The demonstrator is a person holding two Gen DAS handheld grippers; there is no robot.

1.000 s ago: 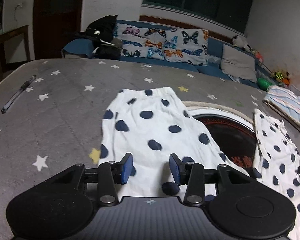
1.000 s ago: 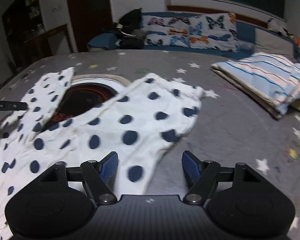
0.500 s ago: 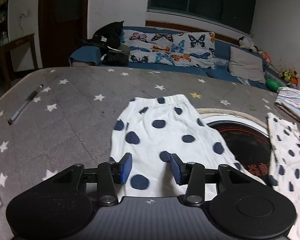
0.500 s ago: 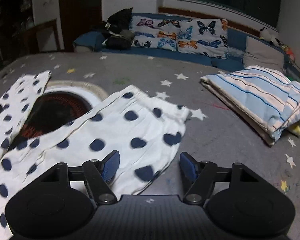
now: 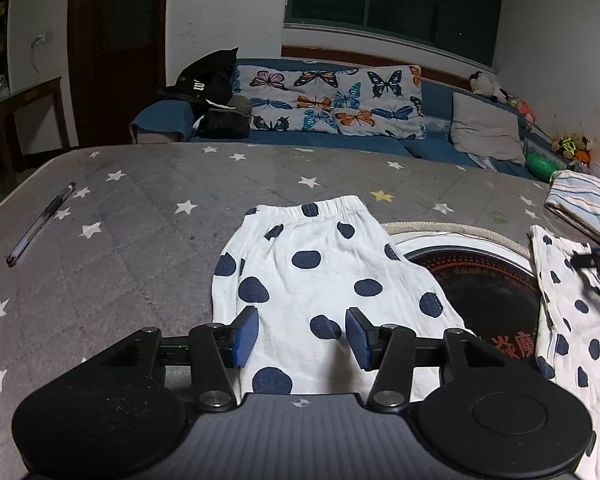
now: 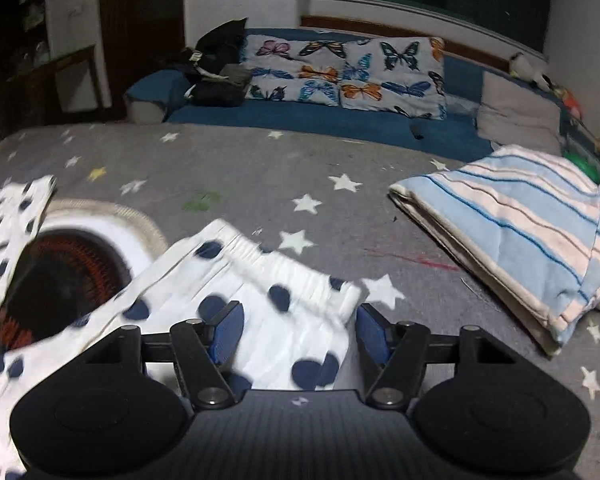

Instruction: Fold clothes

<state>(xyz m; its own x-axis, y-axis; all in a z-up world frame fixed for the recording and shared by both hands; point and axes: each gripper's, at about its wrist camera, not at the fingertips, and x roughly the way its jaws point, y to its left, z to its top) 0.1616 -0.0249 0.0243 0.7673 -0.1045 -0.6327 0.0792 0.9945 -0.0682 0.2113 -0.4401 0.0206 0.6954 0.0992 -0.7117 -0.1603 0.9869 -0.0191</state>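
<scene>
A white garment with dark blue dots lies in two spread parts on the grey star-print bedcover (image 5: 140,240). My left gripper (image 5: 302,334) hovers over the near end of the left part (image 5: 320,272). Its jaws are opening, and the blue pads stand apart above flat cloth without pinching it. My right gripper (image 6: 300,330) is at the elastic end of the right part (image 6: 260,280). Its jaws are closing with the cloth's corner between them, and the pads do not press on it. The right part (image 5: 572,320) also shows at the edge of the left wrist view.
A round black-and-red mat with a white rim (image 5: 480,284) lies between the two parts. A folded striped blanket (image 6: 520,232) sits to the right and a pen (image 5: 40,224) at the far left. A sofa with butterfly pillows (image 5: 332,100) stands behind.
The right gripper has travelled along the dotted cloth to its elastic end, and its jaws have narrowed. The left gripper's jaws have widened slightly and its view has tipped up a little.
</scene>
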